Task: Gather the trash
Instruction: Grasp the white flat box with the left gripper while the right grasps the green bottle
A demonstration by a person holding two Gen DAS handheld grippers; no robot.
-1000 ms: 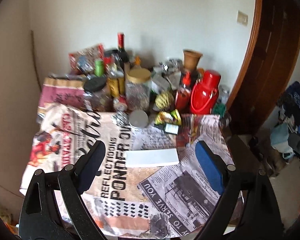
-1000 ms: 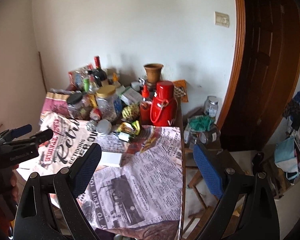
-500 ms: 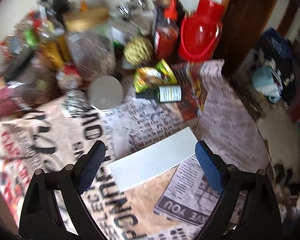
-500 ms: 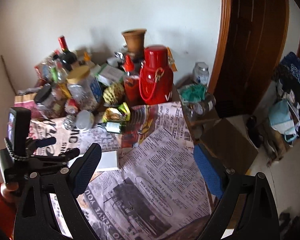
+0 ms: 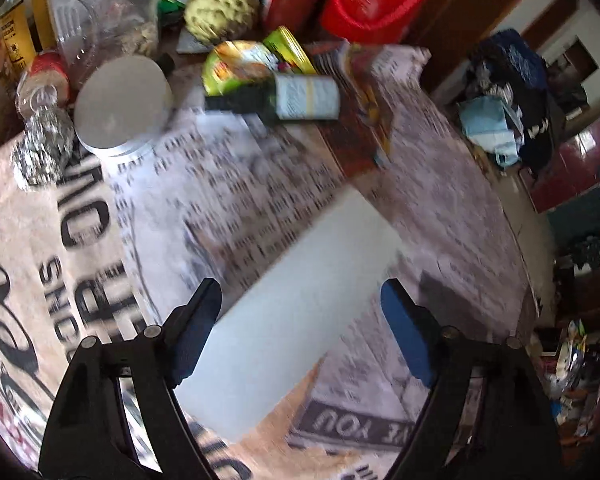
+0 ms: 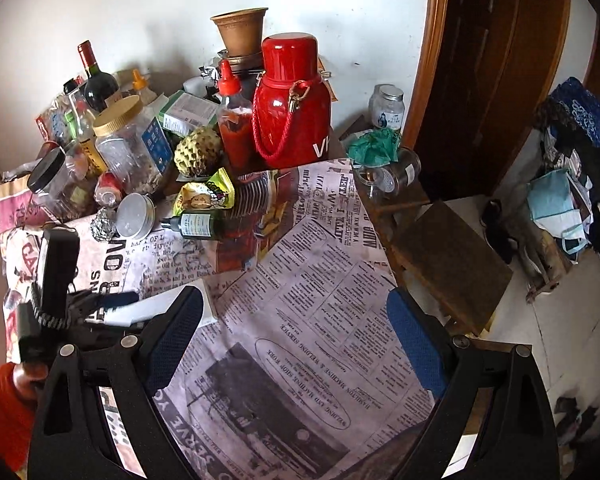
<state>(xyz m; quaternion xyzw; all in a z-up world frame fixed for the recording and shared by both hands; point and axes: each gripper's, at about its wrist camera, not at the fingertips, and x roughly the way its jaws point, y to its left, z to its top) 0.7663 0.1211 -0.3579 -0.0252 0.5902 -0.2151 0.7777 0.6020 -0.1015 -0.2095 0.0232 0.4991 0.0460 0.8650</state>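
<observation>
A flat white box [image 5: 300,304] lies on the newspaper-covered table [image 5: 440,184]. My left gripper [image 5: 300,320] is open, low over the box, one finger on each side of its near part. In the right wrist view the box [image 6: 156,308] is partly hidden behind the left gripper [image 6: 116,308]. A yellow-green snack wrapper [image 5: 252,60], a small dark bottle lying on its side [image 5: 284,96] and a foil ball [image 5: 44,148] lie further back. My right gripper [image 6: 296,328] is open and empty above the table's right half.
Jars, a wine bottle [image 6: 96,76], a sauce bottle [image 6: 234,124], a red flask [image 6: 292,104], a custard apple [image 6: 198,150] and a round tin [image 6: 134,216] crowd the back. A low wooden stool [image 6: 452,264] and bags [image 6: 568,168] stand right of the table.
My left gripper has dropped and moved forward until the white box lies between its open fingers. My right gripper has moved closer over the table.
</observation>
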